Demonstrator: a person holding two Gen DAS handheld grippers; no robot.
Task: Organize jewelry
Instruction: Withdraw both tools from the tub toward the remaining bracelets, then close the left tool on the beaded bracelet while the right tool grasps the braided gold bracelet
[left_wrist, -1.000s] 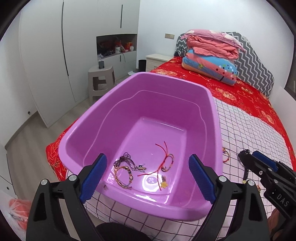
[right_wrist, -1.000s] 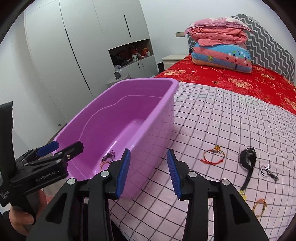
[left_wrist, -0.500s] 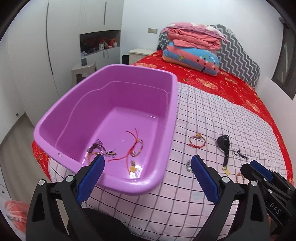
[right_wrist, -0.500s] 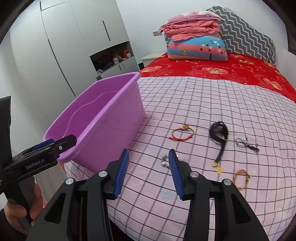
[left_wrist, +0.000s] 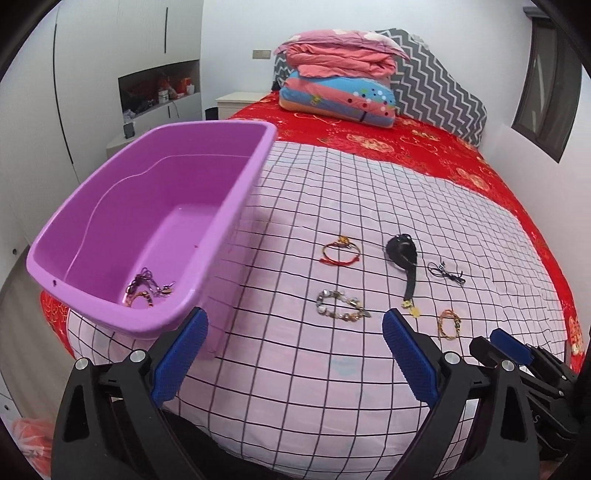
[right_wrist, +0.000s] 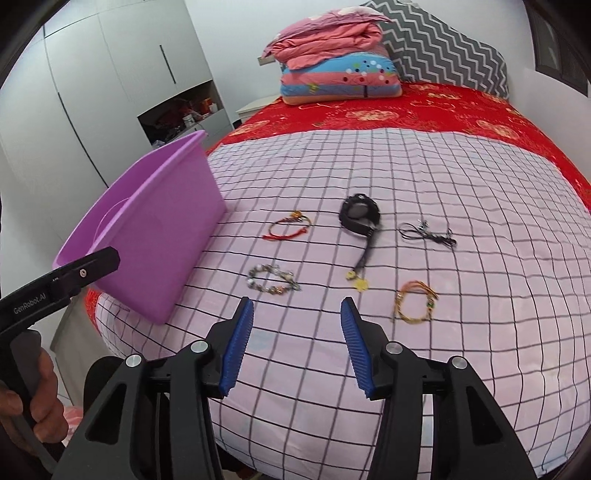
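A purple tub (left_wrist: 236, 192) stands on the left of the checked sheet, with a few bracelets (left_wrist: 147, 290) in its near corner. To its right lie a red cord bracelet (right_wrist: 290, 225), a beaded bracelet (right_wrist: 273, 282), a black piece with a tassel (right_wrist: 360, 216), a black cord (right_wrist: 428, 232) and a gold bracelet (right_wrist: 415, 304). My left gripper (left_wrist: 291, 332) hangs open and empty near the tub's corner, short of the beaded bracelet (left_wrist: 341, 304). My right gripper (right_wrist: 296, 314) is opening, with nothing between its pads, just short of the beaded bracelet.
Folded quilts (left_wrist: 340, 85) and a zigzag pillow (left_wrist: 443, 96) are stacked at the head of the red bedspread (left_wrist: 406, 140). White wardrobes (right_wrist: 92, 92) stand beyond the tub. A person's hand (right_wrist: 33, 398) holds the left gripper's handle.
Both views have swung right, from over the tub to the jewelry on the sheet. The right gripper's jaws have widened. The left jaws stay wide apart.
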